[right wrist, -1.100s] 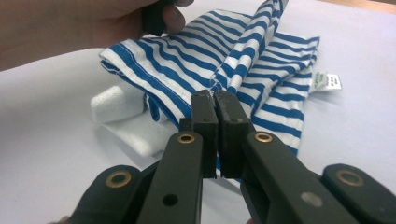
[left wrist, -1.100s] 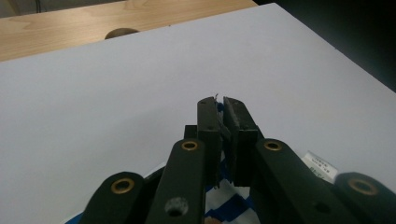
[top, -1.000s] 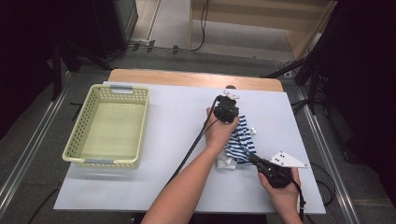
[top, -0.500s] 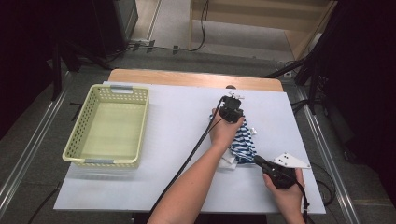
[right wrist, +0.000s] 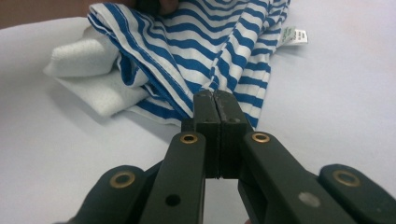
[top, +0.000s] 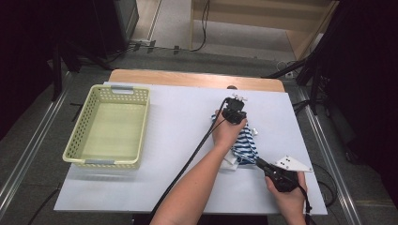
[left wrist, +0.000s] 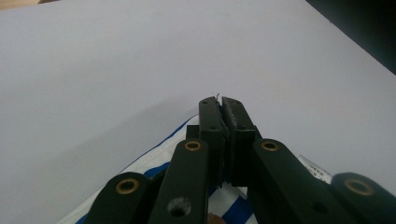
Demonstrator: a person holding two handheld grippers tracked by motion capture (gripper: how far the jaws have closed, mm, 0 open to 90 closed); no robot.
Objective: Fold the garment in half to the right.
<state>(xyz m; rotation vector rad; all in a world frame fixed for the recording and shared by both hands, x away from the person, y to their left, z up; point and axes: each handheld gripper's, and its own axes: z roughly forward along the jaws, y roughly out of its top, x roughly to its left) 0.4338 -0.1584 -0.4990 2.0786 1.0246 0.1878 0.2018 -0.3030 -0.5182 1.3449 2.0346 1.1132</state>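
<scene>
Since a second ago the left gripper [top: 233, 115] has slid a little toward the far right of the table [top: 178, 117], and the striped cloth [top: 244, 143] under that hand has been drawn out longer between the two grippers; the right gripper [top: 259, 162] has barely shifted.

The blue-and-white striped cloth lies stretched between the grippers, its far end beneath the left hand [top: 226, 133] and its near end at the tip of the right gripper. In the right gripper view the cloth [right wrist: 205, 51] fans out just ahead of the jaws, which are pressed together on its near edge; a small white tag [right wrist: 294, 35] sticks out at the cloth's far right corner, and a folded white piece [right wrist: 91, 77] peeks from under it on the left. In the left gripper view the jaws stand together with a thin wisp of fabric caught at their tip, and the striped cloth [left wrist: 159, 161] lies directly beneath and behind them.

The left gripper's black cable [top: 187, 164] trails back along the forearm. The right hand [top: 288, 199] holds its gripper low at the near right edge of the table, the grey three-cornered plate [top: 292, 164] on top.

Well off to the left of both grippers sits a pale green basket [top: 75, 140], on the white table.
</scene>
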